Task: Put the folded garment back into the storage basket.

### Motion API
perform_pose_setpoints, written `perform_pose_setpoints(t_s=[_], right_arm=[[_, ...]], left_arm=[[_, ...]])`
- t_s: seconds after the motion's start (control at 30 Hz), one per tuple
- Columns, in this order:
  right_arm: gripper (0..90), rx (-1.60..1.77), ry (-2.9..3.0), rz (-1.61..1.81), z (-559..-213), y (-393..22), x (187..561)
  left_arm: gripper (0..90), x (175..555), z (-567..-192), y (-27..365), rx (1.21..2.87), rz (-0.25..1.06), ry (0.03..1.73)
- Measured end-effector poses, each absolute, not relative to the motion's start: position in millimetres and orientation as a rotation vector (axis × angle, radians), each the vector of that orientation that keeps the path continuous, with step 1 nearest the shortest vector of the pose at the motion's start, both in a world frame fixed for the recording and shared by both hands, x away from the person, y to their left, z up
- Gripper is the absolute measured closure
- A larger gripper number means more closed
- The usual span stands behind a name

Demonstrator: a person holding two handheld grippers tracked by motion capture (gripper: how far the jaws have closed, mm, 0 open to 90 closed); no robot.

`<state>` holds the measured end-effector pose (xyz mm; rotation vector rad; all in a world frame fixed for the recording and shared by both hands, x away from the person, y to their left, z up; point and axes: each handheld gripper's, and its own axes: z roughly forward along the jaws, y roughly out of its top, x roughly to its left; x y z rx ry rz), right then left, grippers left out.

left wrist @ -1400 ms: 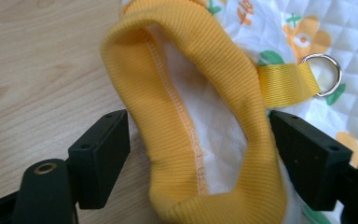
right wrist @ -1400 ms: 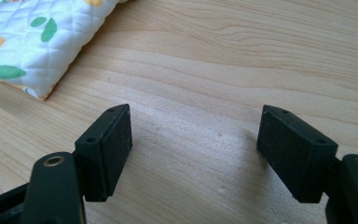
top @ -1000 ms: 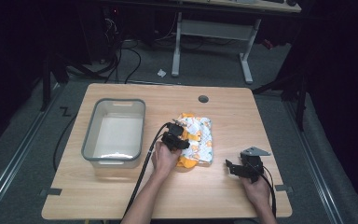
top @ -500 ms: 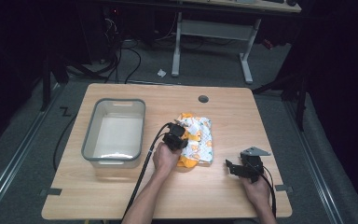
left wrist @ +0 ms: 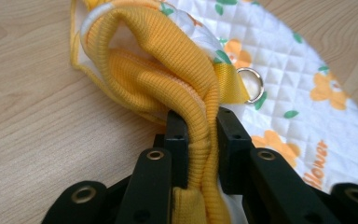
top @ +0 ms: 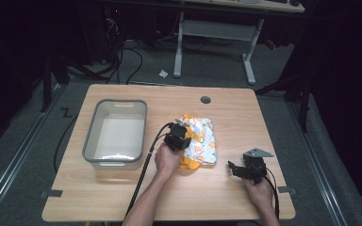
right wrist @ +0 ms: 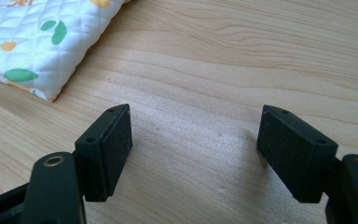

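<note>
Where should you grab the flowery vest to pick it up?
By the yellow ribbed collar at the near left end of the vest. It is thick, bunched and stands up off the table, so jaws fit around it from the person's side. The left gripper has just closed on it there. The quilted part lies flat, which is probably harder to pinch.

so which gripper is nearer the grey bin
Left. The left gripper grips the floral garment just right of the grey bin; the right gripper sits farther right.
</note>
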<state>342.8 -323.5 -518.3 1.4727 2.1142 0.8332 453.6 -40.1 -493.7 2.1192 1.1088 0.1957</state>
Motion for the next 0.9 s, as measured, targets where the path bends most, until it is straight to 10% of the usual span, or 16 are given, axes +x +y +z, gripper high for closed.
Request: perform_pose_setpoints(t_s=[0.9], right_arm=[[26.7, 1.473, 2.114, 0.833, -518, -323, 343]], left_arm=[[78.2, 436, -449, -20, 1.992, 0.169, 1.012]])
